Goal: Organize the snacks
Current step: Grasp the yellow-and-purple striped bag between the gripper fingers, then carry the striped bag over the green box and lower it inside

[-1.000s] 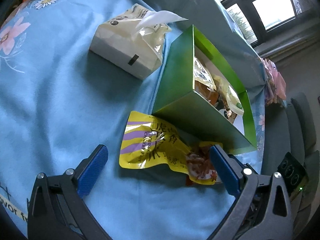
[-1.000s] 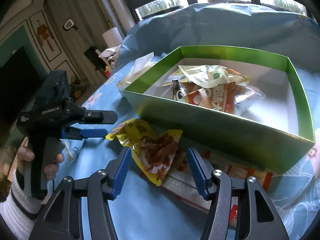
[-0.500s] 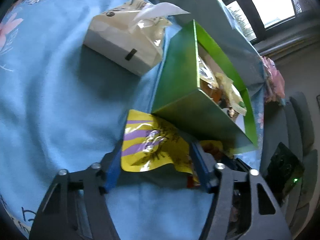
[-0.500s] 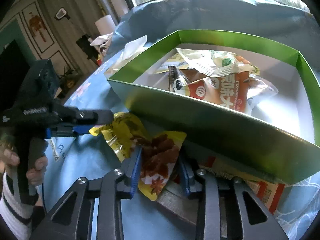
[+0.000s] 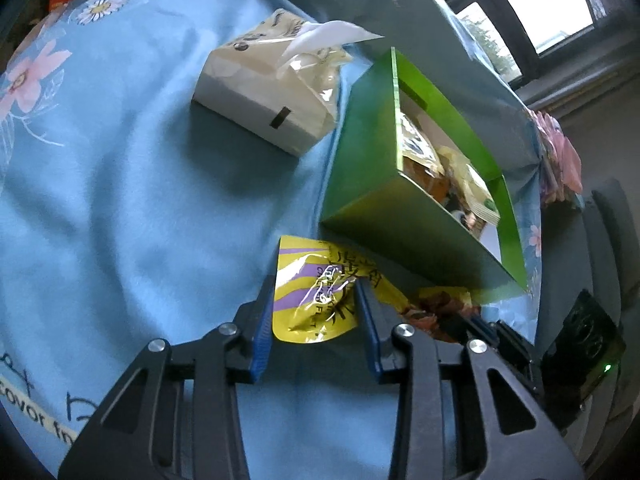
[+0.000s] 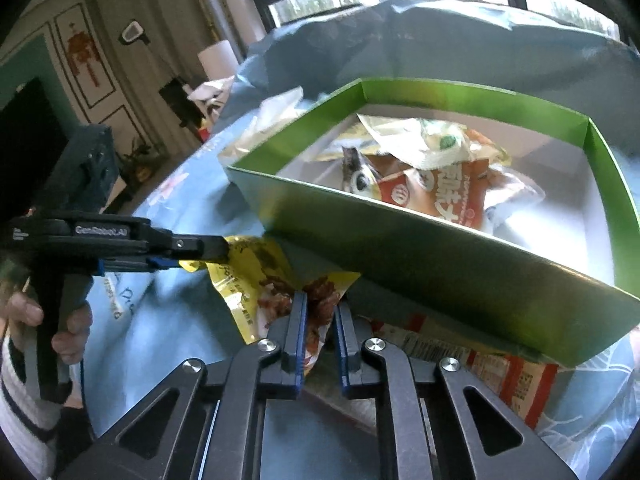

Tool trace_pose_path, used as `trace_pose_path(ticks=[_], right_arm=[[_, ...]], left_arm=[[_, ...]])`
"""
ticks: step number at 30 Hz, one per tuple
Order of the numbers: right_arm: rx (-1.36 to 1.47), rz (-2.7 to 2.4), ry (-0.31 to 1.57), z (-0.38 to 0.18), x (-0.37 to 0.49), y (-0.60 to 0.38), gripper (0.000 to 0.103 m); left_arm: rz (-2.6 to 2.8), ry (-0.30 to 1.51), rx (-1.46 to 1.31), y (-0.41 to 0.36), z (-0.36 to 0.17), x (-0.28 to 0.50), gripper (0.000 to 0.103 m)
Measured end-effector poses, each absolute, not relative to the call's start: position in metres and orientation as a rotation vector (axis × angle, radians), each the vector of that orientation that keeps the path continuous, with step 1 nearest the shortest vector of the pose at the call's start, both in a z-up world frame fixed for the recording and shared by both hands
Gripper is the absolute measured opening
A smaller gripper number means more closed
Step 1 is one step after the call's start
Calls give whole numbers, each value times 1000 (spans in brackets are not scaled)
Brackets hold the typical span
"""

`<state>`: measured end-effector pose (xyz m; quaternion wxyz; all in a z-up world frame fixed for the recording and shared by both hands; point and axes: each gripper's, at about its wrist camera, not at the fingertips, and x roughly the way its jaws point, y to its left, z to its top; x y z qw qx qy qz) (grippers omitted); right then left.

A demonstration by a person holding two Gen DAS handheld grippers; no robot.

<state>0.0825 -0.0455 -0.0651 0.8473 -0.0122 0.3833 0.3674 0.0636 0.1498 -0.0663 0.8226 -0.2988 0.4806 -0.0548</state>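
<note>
A yellow and purple snack packet (image 5: 320,300) lies on the blue cloth, against the near wall of a green box (image 5: 372,184). My left gripper (image 5: 316,300) is shut on its yellow end. My right gripper (image 6: 320,312) is shut on its other end, printed with brown meat, seen in the right wrist view (image 6: 280,284). The green box (image 6: 440,248) holds several snack packets (image 6: 432,176). The left gripper also shows in the right wrist view (image 6: 208,252), gripping the packet from the left.
A tissue pack (image 5: 272,104) with a tissue sticking out lies left of the box. A red and white packet (image 6: 480,356) lies flat under the box's near edge. The blue flowered cloth (image 5: 100,200) covers the table.
Both grippers have closed from wide open onto the two ends of the yellow packet and moved in closer to it.
</note>
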Motion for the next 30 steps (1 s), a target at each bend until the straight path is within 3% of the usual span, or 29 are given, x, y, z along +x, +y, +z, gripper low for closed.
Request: trace_pose_path(ticks=[14, 30], right_arm=[[-22, 820, 672, -26, 50, -53, 14], [43, 687, 554, 13, 72, -98, 14]], left_arm=[[-137, 873, -560, 146, -17, 35, 35], [-230, 778, -475, 94, 22, 86, 35]])
